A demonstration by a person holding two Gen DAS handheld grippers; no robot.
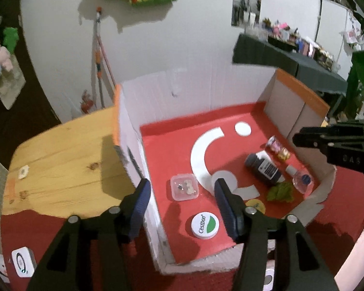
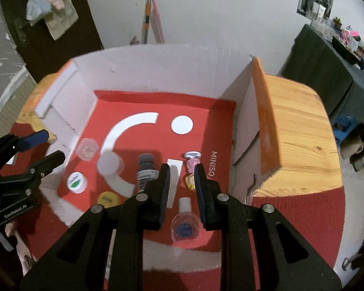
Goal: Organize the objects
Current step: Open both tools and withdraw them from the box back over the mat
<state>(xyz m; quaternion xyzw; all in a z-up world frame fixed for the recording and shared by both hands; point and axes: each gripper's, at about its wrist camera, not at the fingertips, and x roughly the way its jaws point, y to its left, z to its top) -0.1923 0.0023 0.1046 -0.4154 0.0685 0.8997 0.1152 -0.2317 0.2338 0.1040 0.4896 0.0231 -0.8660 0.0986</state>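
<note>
Red-floored white cardboard box [image 2: 162, 72] holds the small containers – left gripper [image 1: 182, 194] part-open and empty, right gripper [image 2: 180, 181] narrowed on nothing – next pick should be approached squarely, dark glass bottle [image 2: 146, 172] first.

box [image 2: 157, 68]: matt white cardboard | table [image 2: 301, 131]: grained wood | cloth [image 1: 339, 208]: red knit
</note>
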